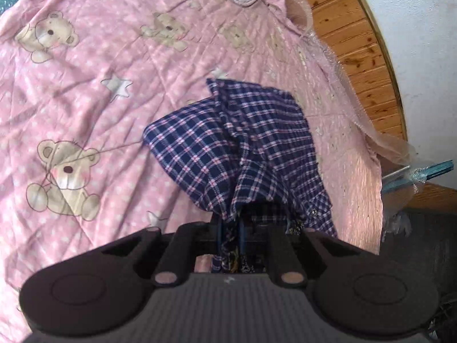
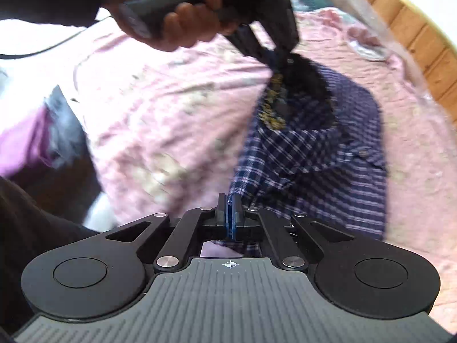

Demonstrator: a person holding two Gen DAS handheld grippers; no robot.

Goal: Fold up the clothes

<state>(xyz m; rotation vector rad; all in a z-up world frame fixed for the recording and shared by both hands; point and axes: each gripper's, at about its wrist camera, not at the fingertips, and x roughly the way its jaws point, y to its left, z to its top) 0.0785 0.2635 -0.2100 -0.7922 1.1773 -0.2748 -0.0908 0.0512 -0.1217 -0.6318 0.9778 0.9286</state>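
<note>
A navy plaid shirt (image 1: 245, 143) with pink and white lines hangs over a pink teddy-bear quilt (image 1: 85, 91). My left gripper (image 1: 231, 225) is shut on a bunched edge of the shirt, which drapes forward from the jaws. In the right wrist view the shirt (image 2: 328, 154) is stretched between both grippers above the quilt (image 2: 171, 120). My right gripper (image 2: 230, 214) is shut on its near edge. The left gripper (image 2: 277, 57), held by a hand, pinches the far edge near the collar label. That view is motion-blurred.
A wooden headboard (image 1: 351, 37) curves along the right of the bed, with sheer netting (image 1: 385, 140) over its edge and a white wall behind. A purple cloth (image 2: 22, 143) lies at the bed's left side. A dark cable (image 2: 42, 48) runs at upper left.
</note>
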